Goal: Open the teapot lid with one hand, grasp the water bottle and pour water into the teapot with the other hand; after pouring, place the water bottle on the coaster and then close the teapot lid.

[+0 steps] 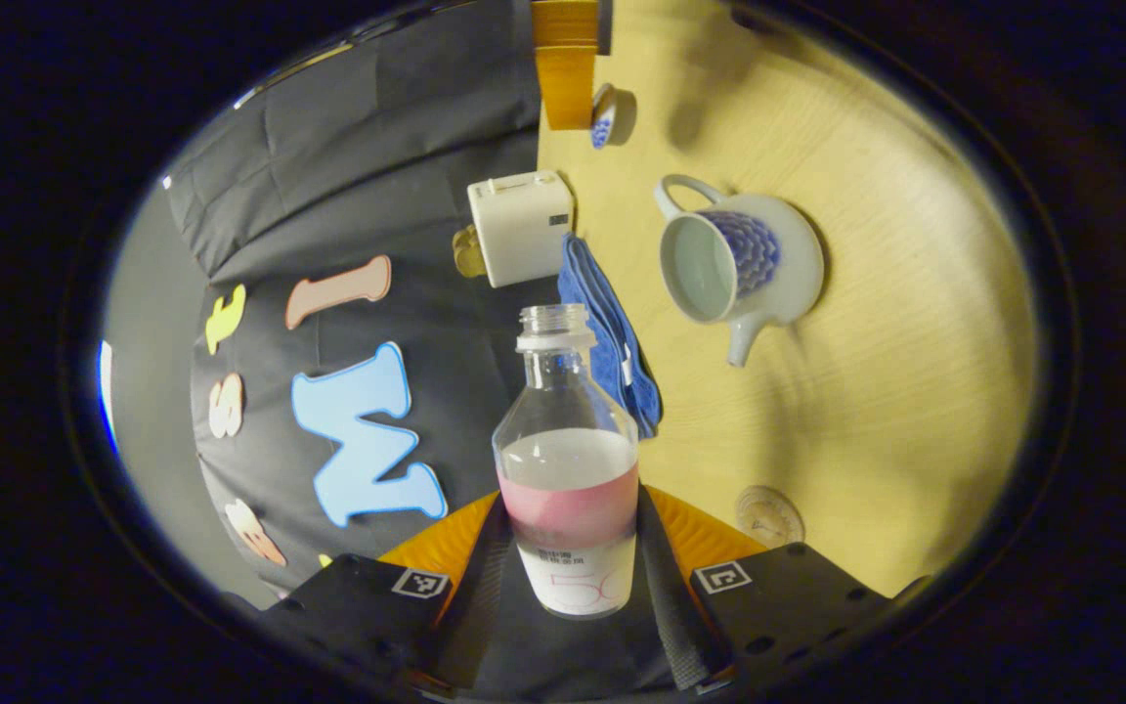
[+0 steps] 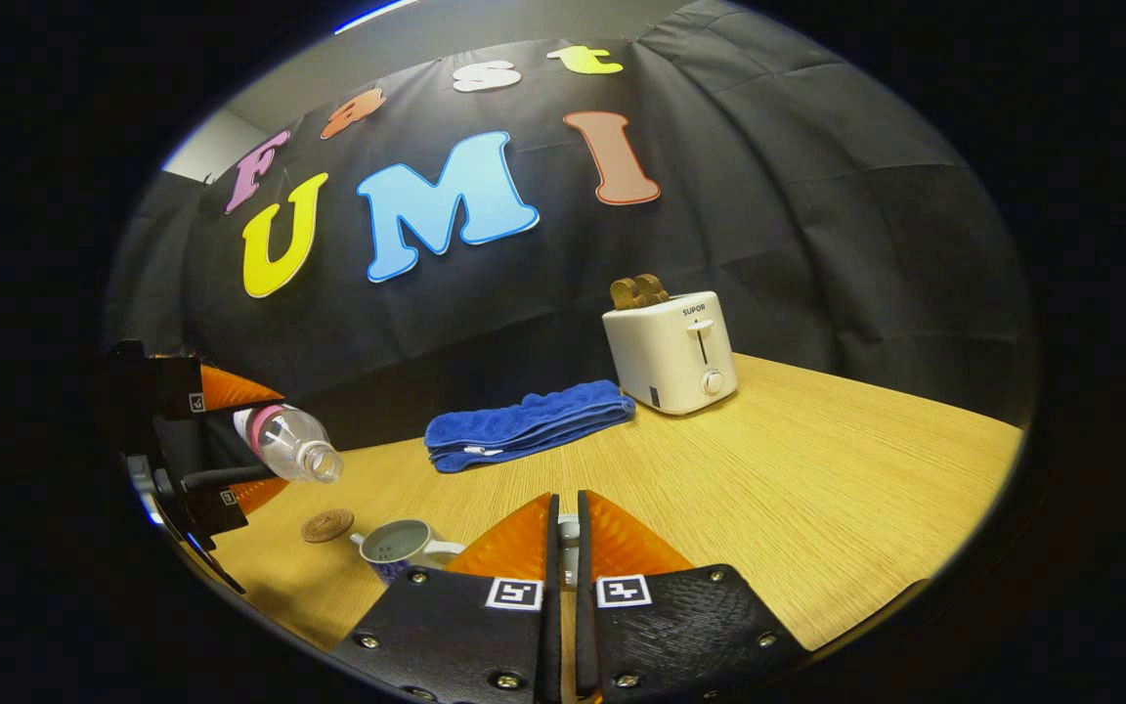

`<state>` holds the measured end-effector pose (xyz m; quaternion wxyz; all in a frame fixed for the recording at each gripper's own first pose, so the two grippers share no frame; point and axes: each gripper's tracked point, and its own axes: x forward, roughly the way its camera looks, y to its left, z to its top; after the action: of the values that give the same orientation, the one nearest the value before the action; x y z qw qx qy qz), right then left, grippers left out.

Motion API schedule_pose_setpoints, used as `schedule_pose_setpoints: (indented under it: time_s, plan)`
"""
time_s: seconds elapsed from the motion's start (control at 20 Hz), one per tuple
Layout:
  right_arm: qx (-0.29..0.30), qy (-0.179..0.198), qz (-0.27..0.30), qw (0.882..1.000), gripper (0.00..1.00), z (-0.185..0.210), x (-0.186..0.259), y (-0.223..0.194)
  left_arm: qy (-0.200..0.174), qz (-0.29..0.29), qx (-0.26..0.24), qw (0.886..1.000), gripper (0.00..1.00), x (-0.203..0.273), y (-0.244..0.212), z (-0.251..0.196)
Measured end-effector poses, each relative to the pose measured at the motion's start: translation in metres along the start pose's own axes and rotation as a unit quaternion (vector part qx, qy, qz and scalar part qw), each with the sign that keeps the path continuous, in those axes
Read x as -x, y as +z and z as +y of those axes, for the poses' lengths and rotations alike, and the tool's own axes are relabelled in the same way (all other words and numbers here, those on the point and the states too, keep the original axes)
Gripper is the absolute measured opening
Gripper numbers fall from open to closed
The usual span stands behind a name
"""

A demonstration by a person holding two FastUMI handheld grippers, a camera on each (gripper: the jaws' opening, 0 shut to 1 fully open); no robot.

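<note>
My left gripper (image 1: 571, 508) is shut on a clear, uncapped water bottle (image 1: 568, 460) with a pink label. The bottle is about half full. In the right gripper view the bottle (image 2: 289, 445) is tilted, its mouth pointing down toward the teapot (image 2: 405, 548) but short of it. The white and blue teapot (image 1: 729, 264) stands open on the wooden table, and no water stream shows. My right gripper (image 2: 566, 504) is shut on the small teapot lid (image 2: 568, 533) and holds it up, off to the side of the pot. In the left gripper view the lid (image 1: 604, 115) sits at the right gripper's fingertips. A round coaster (image 1: 769, 515) lies near the teapot.
A folded blue towel (image 2: 524, 422) lies along the back of the table (image 2: 817, 489). A white toaster (image 2: 671, 352) with toast in it stands to the right of the towel. The black cloth wall rises just behind both.
</note>
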<state>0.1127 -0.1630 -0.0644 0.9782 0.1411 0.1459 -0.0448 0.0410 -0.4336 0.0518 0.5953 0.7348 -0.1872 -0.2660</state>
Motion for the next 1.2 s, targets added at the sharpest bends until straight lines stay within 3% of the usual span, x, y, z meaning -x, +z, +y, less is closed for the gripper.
schedule_pose_setpoints:
  time_s: [0.15, 0.25, 0.55, 0.65, 0.85, 1.0, 1.05, 1.2]
  plan:
    - [0.002, -0.003, -0.002, 1.000, 0.06, -0.002, -0.001, -0.001, 0.005, -0.004, 0.100, 0.995, 0.82, 0.001, -0.001, -0.005]
    - [0.006, 0.000, 0.000, 1.000, 0.06, 0.001, -0.001, -0.002, 0.012, -0.001, 0.175, 0.985, 0.82, 0.003, -0.008, -0.005]
    - [0.027, 0.003, 0.001, 1.000, 0.06, 0.007, -0.003, -0.004, 0.043, 0.023, 0.374, 0.926, 0.82, -0.002, -0.043, -0.010]
    - [0.032, 0.000, -0.001, 0.999, 0.06, 0.007, -0.004, -0.003, 0.050, 0.024, 0.450, 0.891, 0.82, -0.003, -0.053, -0.017]
    - [0.041, -0.008, 0.002, 0.999, 0.06, 0.005, -0.006, -0.005, 0.054, 0.016, 0.598, 0.799, 0.82, -0.015, -0.077, -0.023]
    - [0.046, -0.011, 0.005, 0.999, 0.06, 0.006, -0.007, -0.007, 0.047, 0.002, 0.673, 0.739, 0.82, -0.022, -0.090, -0.031]
    - [0.047, -0.010, 0.006, 0.999, 0.06, 0.005, -0.006, -0.008, 0.044, -0.002, 0.691, 0.722, 0.82, -0.026, -0.092, -0.033]
    - [0.051, -0.009, 0.006, 0.999, 0.06, 0.009, -0.008, -0.008, 0.044, 0.005, 0.724, 0.689, 0.81, -0.034, -0.100, -0.043]
